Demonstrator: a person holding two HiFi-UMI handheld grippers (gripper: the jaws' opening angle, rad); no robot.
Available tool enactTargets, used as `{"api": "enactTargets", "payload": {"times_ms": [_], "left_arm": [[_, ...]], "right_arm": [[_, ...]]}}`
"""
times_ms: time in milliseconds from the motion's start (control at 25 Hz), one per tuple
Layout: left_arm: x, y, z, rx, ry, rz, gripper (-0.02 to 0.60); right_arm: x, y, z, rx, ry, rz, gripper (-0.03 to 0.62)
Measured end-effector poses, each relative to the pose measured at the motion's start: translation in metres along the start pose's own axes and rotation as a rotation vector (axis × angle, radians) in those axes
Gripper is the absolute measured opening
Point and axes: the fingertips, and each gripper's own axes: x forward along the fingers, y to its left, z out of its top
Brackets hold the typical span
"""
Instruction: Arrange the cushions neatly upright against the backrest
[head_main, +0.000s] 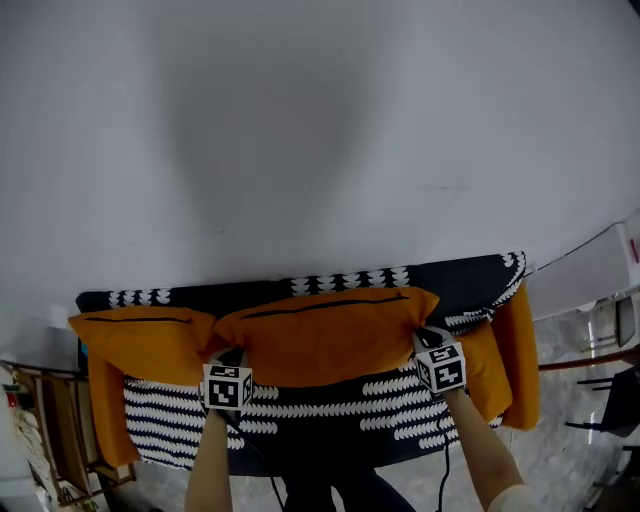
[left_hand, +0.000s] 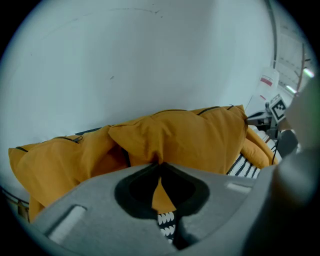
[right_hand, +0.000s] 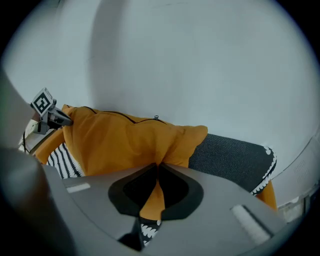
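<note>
An orange cushion (head_main: 325, 335) (left_hand: 190, 140) (right_hand: 120, 142) stands lengthwise against the sofa's dark backrest (head_main: 460, 280) (right_hand: 225, 155), zip edge on top. My left gripper (head_main: 232, 354) (left_hand: 160, 164) is shut on its lower left corner, a fold of orange cloth pinched between the jaws. At the lower right corner my right gripper (head_main: 426, 342) (right_hand: 157, 165) is shut on the cloth the same way. A second orange cushion (head_main: 140, 340) (left_hand: 55, 160) leans at the sofa's left end, overlapped by the held one. A third orange cushion (head_main: 515, 350) stands at the right end.
A black-and-white patterned cover (head_main: 330, 410) lies over the seat and the backrest's top. A plain white wall (head_main: 320, 130) rises right behind the sofa. Wooden furniture (head_main: 60, 440) stands at the left, and a dark chair (head_main: 610, 400) at the right.
</note>
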Motion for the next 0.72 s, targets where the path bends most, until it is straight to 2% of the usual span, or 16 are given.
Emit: {"api": "enactTargets", "payload": {"times_ms": [160,240,320,360,560,720], "left_arm": [[0.001,0.005,0.003,-0.003,0.005,0.035,0.057],[-0.003,0.006,0.006,-0.001,-0.001,0.055,0.076],[-0.009,0.005,0.010,-0.012,-0.023,0.063,0.103],[-0.015,0.004,0.014,-0.023,-0.042,0.065,0.122],[-0.065,-0.005,0.054,-0.071,-0.227,0.076,0.133],[-0.121,-0.019,0.097,-0.077,-0.388,0.083,0.133]], "right_arm": [[0.002,-0.006,0.001,0.046,-0.006,-0.015,0.082],[0.000,-0.006,0.003,0.068,-0.017,-0.013,0.141],[-0.006,-0.005,0.006,0.087,-0.037,-0.020,0.229],[-0.011,-0.005,0.008,0.096,-0.054,-0.030,0.249],[-0.054,-0.002,0.041,0.154,-0.197,-0.079,0.247],[-0.106,0.004,0.083,0.205,-0.354,-0.113,0.201]]}}
